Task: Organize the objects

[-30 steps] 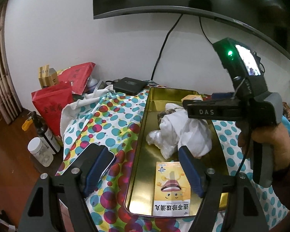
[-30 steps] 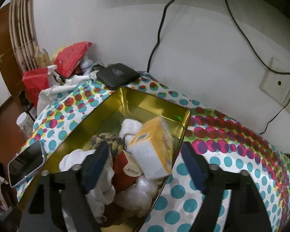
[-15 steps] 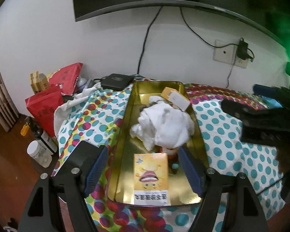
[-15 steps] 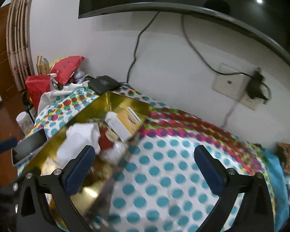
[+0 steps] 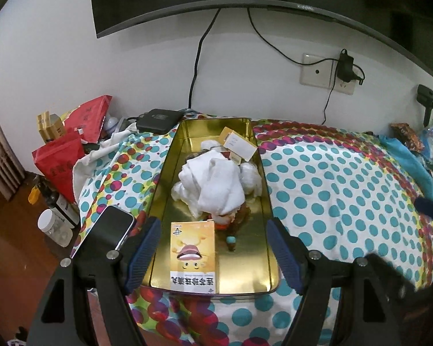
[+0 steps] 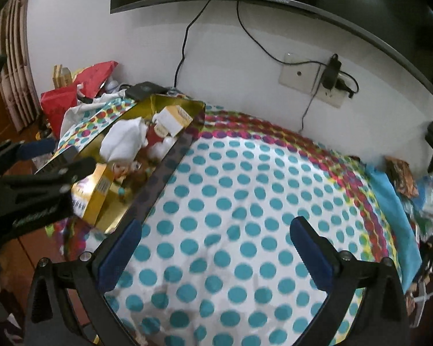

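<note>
On the polka-dot cloth (image 5: pixel 332 190) lies the long gold metal tray (image 5: pixel 170 178), holding a crumpled white cloth (image 5: pixel 213 184), a yellow-and-white carton (image 5: pixel 238 143) propped at its far end, and a flat yellow box with a cartoon face (image 5: pixel 194 255) at its near end; beside the tray's left edge rests a dark smartphone (image 5: pixel 105 235); the left gripper (image 5: pixel 213 253) hangs above the tray's near end, its blue pads spread wide with nothing clamped between them; a second ago the right gripper (image 6: pixel 218 256) stood over the tray's pile, and now it has swung away to bare dotted cloth on the tray's right, its jaws having just been opening and now fully apart and empty; the carton it hovered over then now leans in the tray; from the left view the right tool has left the tray, leaving the whole pile exposed.
</note>
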